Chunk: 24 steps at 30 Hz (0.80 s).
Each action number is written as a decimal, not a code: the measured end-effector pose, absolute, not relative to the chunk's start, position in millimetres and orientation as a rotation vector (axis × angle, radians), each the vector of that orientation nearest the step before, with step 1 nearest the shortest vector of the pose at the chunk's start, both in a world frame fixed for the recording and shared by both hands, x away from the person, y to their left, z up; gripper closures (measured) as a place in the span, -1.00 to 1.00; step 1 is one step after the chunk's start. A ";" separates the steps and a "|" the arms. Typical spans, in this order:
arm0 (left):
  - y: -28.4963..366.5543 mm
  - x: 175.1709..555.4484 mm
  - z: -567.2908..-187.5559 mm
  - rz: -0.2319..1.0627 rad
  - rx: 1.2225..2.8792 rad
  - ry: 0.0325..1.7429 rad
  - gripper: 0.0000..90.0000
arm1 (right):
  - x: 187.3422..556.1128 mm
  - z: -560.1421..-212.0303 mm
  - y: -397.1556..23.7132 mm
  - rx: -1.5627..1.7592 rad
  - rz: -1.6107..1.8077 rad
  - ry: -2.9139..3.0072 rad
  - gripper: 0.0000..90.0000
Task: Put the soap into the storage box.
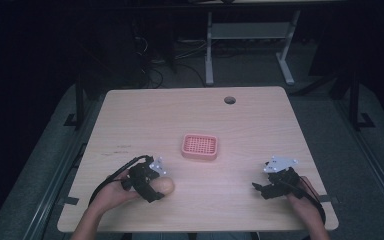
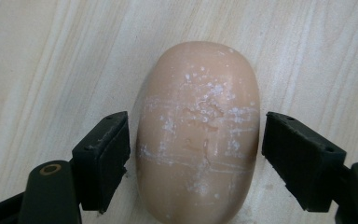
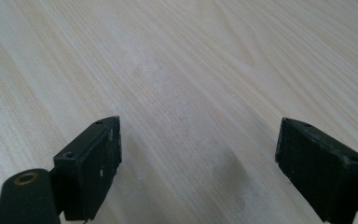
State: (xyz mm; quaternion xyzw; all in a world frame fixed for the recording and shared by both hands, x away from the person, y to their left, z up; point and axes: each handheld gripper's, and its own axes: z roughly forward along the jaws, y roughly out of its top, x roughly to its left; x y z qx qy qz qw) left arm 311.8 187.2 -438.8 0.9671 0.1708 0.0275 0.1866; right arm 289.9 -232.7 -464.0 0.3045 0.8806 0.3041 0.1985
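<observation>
A tan oval bar of soap point(image 2: 198, 135) with white scuffs lies on the wooden table point(image 1: 195, 120); in the high view the soap point(image 1: 166, 186) sits at the front left. My left gripper point(image 2: 196, 149) straddles it, jaws open on either side with small gaps to the soap. In the high view the left gripper point(image 1: 156, 186) is held by a hand at the soap. A pink perforated soap dish point(image 1: 199, 146) rests near the table's middle. My right gripper point(image 1: 260, 189) hovers at the front right, and in its own view the right gripper point(image 3: 198, 163) is open over bare wood.
A round cable hole point(image 1: 229, 100) sits near the table's far edge. Beyond the table stands a white desk frame point(image 1: 250, 35) on a dark floor. The table's front edge lies just behind both hands.
</observation>
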 end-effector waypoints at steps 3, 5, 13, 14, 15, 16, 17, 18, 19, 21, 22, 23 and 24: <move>186.5 313.3 -440.7 0.068 2.733 0.482 -0.47 | 289.9 -464.1 -232.6 0.853 0.851 2.464 -0.69; 186.3 314.7 -441.3 0.060 2.738 0.481 -0.46 | 289.8 -464.1 -232.5 0.856 0.851 2.465 -0.69; 186.2 318.8 -443.5 0.020 2.735 0.483 -0.43 | 290.1 -464.3 -232.7 0.854 0.851 2.464 -0.69; 186.0 319.1 -442.6 0.016 2.738 0.473 -0.37 | 290.0 -464.3 -232.7 0.855 0.851 2.465 -0.69; 185.5 319.1 -442.7 0.016 2.737 0.470 -0.34 | 290.0 -464.3 -232.6 0.856 0.851 2.464 -0.69; 184.8 318.8 -442.8 0.018 2.740 0.471 -0.34 | 290.1 -464.4 -232.6 0.855 0.850 2.465 -0.69; 184.0 318.5 -443.2 0.021 2.736 0.471 -0.35 | 290.1 -464.4 -232.6 0.856 0.850 2.465 -0.69; 183.1 318.6 -442.9 0.023 2.743 0.466 -0.35 | 290.2 -464.4 -232.6 0.856 0.850 2.466 -0.69; 182.2 318.3 -443.0 0.031 2.746 0.461 -0.34 | 290.2 -464.4 -232.6 0.856 0.851 2.465 -0.69; 180.3 317.9 -442.8 0.040 2.756 0.452 -0.33 | 290.3 -464.4 -232.8 0.855 0.852 2.464 -0.69; 179.6 317.6 -442.7 0.042 2.761 0.452 -0.33 | 290.2 -464.4 -232.7 0.857 0.851 2.464 -0.69; 179.3 317.8 -442.4 0.043 2.767 0.449 -0.32 | 290.2 -464.4 -232.8 0.856 0.852 2.464 -0.69; 179.4 317.7 -442.4 0.043 2.765 0.449 -0.32 | 290.1 -464.4 -232.9 0.856 0.852 2.464 -0.69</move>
